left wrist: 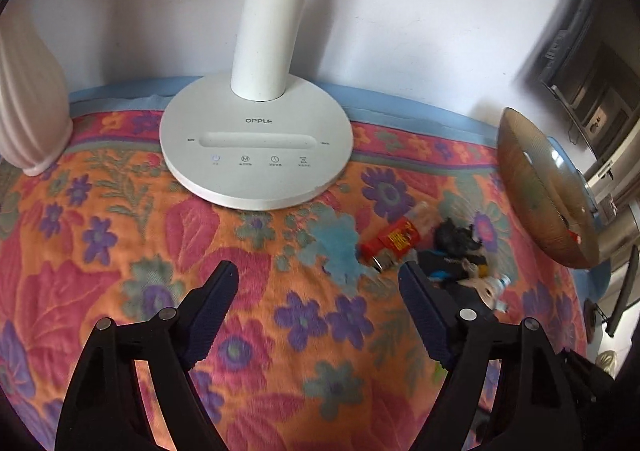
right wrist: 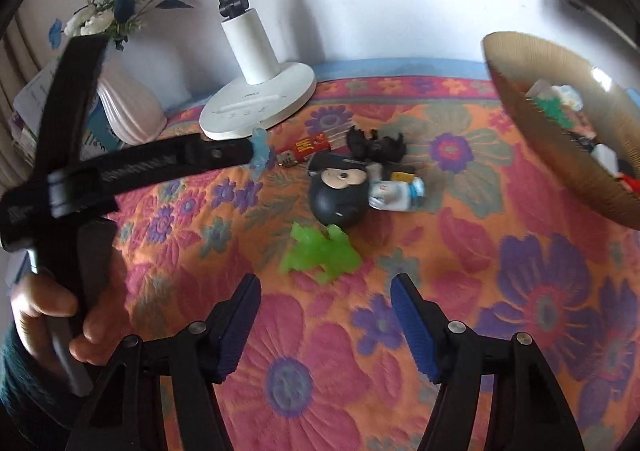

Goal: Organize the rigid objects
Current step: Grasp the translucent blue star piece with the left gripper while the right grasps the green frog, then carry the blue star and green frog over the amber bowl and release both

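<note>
Left wrist view: the left claw (left wrist: 318,279) hangs released over the flowered cloth (left wrist: 120,219) on the desk, nothing between its fingers. Just past its right fingertip lies a small pile: a red lighter (left wrist: 390,241), a black toy figure (left wrist: 456,237) and a little white bottle (left wrist: 494,289). Straight ahead stands the white OPPLE lamp base (left wrist: 256,143), a ribbed white vase (left wrist: 28,99) far to the left, and a brown woven basket (left wrist: 536,187) to the right beyond the pile.

From the right wrist view, the right claw (right wrist: 324,285) is also released and empty. A green translucent toy (right wrist: 320,251) lies just ahead of it, between the fingertips' line and a dark round mouse-faced toy (right wrist: 340,195). The basket (right wrist: 532,123), to the right, holds several small items. At left, a person's hand (right wrist: 60,315) holds the other gripper, whose tip is close to a pale blue toy (right wrist: 262,151).
</note>
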